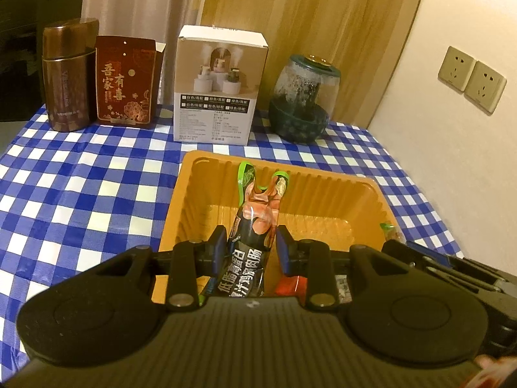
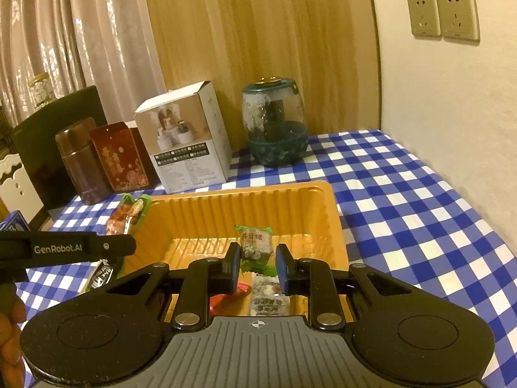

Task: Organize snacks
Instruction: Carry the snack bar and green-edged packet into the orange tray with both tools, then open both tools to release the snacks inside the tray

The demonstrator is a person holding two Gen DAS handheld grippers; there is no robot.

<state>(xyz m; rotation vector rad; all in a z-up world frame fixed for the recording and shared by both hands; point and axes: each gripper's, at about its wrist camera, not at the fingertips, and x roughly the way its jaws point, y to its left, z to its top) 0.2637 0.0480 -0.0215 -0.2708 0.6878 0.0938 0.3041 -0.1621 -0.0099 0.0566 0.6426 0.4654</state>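
Each view is taken from just behind a gripper, looking forward and downward along its two fingers. The left wrist view is set close over the near end of the orange tray (image 1: 326, 190), facing the curtain (image 1: 290, 32) at the back of the desk (image 1: 80, 177). The right wrist view is placed slightly to the right and is turned a little leftward. The tray (image 2: 245, 194), the white box (image 2: 190, 142), the glass jar (image 2: 274, 123) and the wall sockets (image 2: 442, 13) are shared by both views.
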